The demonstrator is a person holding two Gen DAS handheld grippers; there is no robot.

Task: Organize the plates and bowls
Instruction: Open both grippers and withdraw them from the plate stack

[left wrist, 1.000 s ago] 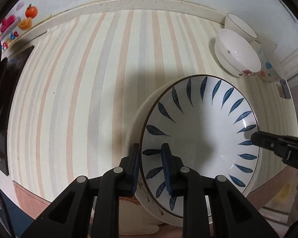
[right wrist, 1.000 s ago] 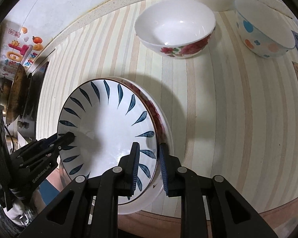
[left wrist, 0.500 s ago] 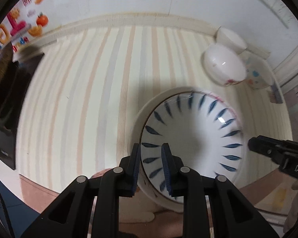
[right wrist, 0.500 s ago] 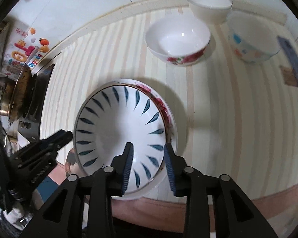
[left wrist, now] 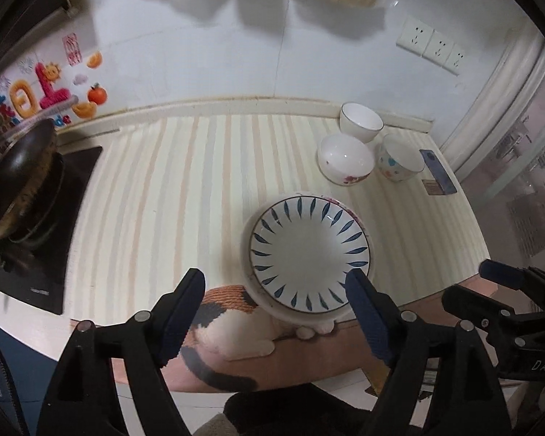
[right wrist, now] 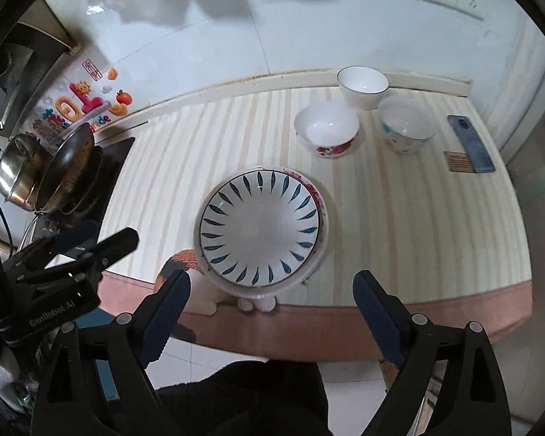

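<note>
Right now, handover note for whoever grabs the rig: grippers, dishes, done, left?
Left gripper: jaws just opened, empty. Right gripper: same.
White plate with blue leaf rim lies stacked on a red-flowered plate at the front edge of the striped counter, slightly overhanging.
White bowl with red flowers, plain white bowl and dotted bowl stand apart at the back.
Done: plates stacked. Left: probably nest the bowls.

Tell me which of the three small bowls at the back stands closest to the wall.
The plain white bowl with the thin dark rim. It stands by the wall ledge, behind the red-flowered bowl and the dotted bowl.
</note>
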